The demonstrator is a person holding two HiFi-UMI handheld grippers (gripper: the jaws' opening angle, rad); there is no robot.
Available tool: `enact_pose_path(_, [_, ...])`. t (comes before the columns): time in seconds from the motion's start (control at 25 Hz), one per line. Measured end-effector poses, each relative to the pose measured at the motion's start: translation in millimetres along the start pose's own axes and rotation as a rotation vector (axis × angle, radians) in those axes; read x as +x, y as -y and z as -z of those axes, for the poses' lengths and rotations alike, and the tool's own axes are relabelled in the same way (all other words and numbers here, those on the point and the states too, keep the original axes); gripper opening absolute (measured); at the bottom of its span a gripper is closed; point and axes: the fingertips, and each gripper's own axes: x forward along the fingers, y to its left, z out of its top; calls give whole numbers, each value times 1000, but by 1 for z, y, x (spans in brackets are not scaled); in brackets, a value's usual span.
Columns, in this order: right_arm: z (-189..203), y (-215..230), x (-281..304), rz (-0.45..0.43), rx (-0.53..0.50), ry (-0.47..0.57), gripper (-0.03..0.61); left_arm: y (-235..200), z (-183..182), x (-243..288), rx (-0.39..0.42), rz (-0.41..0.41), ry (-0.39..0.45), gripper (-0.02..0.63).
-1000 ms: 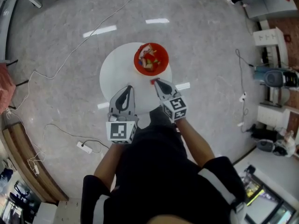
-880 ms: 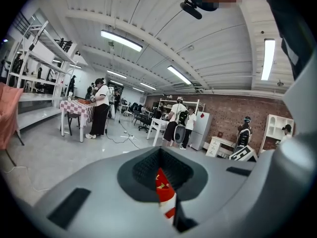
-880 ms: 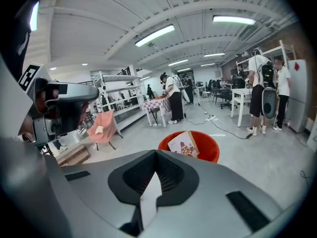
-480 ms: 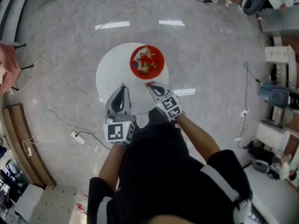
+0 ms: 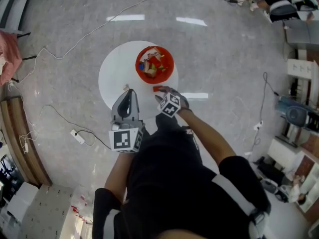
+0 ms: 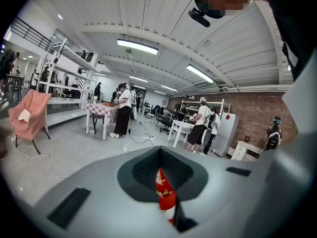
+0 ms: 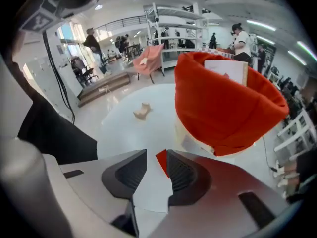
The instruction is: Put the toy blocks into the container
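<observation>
The job is well along but not finished. On the round white desk [image 5: 112,73], a beige block [image 5: 126,87] lies loose towards the near left edge. The red container [image 5: 172,63] stands towards the far right edge and already holds a pile of blocks [image 5: 151,65]. A red block [image 5: 157,88] lies on the desk on the container's near side, close to the near right edge. As far as the views show, those two loose blocks are all that is left to go in.

The left tool [image 5: 127,91] points along the desk with its tip just beside the beige block, and I cannot tell whether they touch. Its jaws are drawn together to a thin slit. Only a sliver of red with a green speck shows in that slit. I judge this to be the container seen beyond the tool, so this tool has hold of nothing.

The right tool [image 5: 162,94] points steeply down over the red block. Its jaws have just been opening and now stand partly apart. The red block lies on the desk between them, close against the right-hand pad but not pinched. From here the container's wall rises just beyond the jaws, so the block is outside it.
</observation>
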Motion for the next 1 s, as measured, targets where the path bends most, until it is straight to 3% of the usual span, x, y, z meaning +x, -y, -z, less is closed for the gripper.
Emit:
enact_pose_path(0.12, [14,7,19,13,-93,-75,117,0,-8,5,-5,-5,23,-2])
enact_pose_path(0.28, [32,18,43,47,-141,-146,154,-7,-2,5,-21,-11,-3,-2])
enact_pose_path(0.68, [53,29,67,41,-91,-240,176,-19,7,0,-30,-13,-51,-2])
enact_pose_path(0.8, [52,30,68,44,-72,-226,170,-26,10,-2,-7,-20,-74,-2])
enact_pose_path(0.84, [52,29,67,48,-64,-218,142,-26,9,-2,-12,-19,-64,-2])
enact_pose_path(1.0, [46,21,52,36,-8,-182,133,-25,3,-2,-36,0,-22,-2])
